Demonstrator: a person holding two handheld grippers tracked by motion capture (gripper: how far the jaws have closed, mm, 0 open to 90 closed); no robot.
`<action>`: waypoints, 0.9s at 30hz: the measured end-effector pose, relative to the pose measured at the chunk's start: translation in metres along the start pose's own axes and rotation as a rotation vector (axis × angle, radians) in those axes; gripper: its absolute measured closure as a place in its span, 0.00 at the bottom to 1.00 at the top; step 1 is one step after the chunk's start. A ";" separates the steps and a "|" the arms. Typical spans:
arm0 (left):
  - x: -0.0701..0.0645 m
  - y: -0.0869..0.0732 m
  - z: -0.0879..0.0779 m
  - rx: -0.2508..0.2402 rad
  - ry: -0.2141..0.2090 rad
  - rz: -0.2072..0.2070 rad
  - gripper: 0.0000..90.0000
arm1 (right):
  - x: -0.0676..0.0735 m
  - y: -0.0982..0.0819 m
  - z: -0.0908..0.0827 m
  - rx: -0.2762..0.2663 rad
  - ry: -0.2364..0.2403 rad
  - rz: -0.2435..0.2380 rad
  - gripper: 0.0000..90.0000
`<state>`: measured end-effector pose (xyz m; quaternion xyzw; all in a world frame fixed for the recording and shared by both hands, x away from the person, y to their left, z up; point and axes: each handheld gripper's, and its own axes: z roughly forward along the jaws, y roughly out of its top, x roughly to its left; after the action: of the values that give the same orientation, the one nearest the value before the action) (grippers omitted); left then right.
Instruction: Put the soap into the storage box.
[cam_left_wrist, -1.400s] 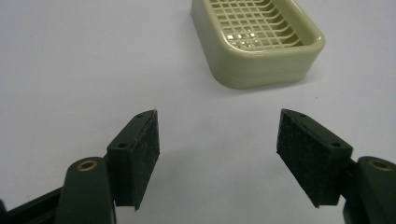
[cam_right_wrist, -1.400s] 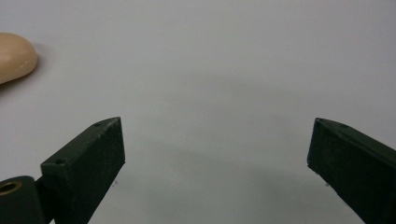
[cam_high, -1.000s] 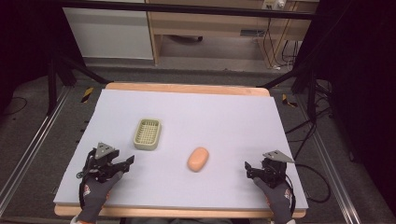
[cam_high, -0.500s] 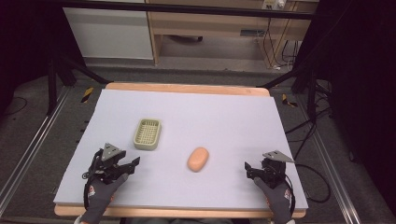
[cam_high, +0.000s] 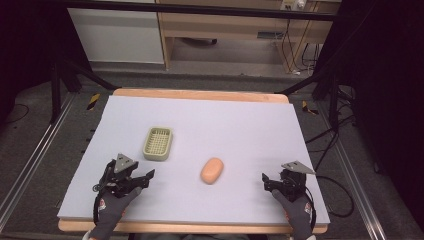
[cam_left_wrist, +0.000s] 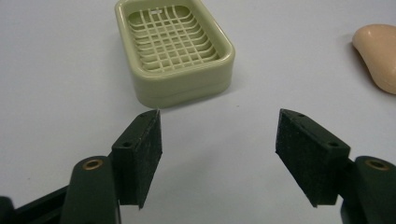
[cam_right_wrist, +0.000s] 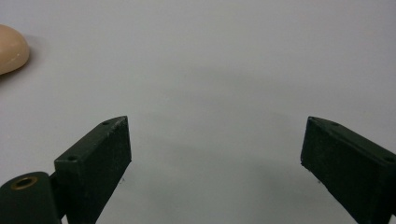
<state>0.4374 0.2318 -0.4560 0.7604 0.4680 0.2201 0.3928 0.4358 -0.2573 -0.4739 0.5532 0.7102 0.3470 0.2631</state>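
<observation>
surface: pale lavender-grey mat on a wooden-edged table (cam_high: 200, 96); dark floor, cabinets and cables lay beyond the far end.
soap dish: pale green, slotted grid bottom (cam_high: 158, 143), sat left of centre on the mat, upright, nothing in it; also seen just ahead of the left jaws (cam_left_wrist: 175, 46).
soap bar: peach oval (cam_high: 212, 170), lay flat on the mat near the middle, to the right of the soap dish and a little nearer the person, apart from it, untouched.
left gripper: (cam_high: 147, 176) sat low over the mat at the near left, aimed toward the soap dish; jaws had just been opening, stood partly apart, nothing between the pads (cam_left_wrist: 152, 156).
right gripper: (cam_high: 266, 181) sat at the near right, well apart from the soap bar; jaws spread wide, nothing but bare mat between them (cam_right_wrist: 212, 154); the soap bar's end peeked in at the upper left of the right gripper view (cam_right_wrist: 11, 49).
progress: judged at the very start; nothing grasped, nothing moved into the dish.
left to do: likely reach the soap bar, close on it, lift, carry it over and set it in the soap dish, then release.
risk: smooth rounded bar may slip from flat pads.
</observation>
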 end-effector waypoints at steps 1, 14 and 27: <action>-0.001 0.000 0.001 0.000 -0.006 0.000 0.34 | 0.000 0.000 0.000 0.002 0.000 0.001 0.10; -0.020 0.005 0.007 0.005 -0.043 0.045 0.32 | 0.001 0.000 0.000 -0.003 -0.001 -0.006 0.10; -0.030 0.011 0.010 0.002 -0.063 0.060 0.32 | 0.001 0.001 0.000 -0.005 -0.003 -0.006 0.10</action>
<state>0.4364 0.1986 -0.4524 0.7811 0.4327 0.2071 0.3998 0.4356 -0.2561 -0.4732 0.5509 0.7107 0.3472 0.2663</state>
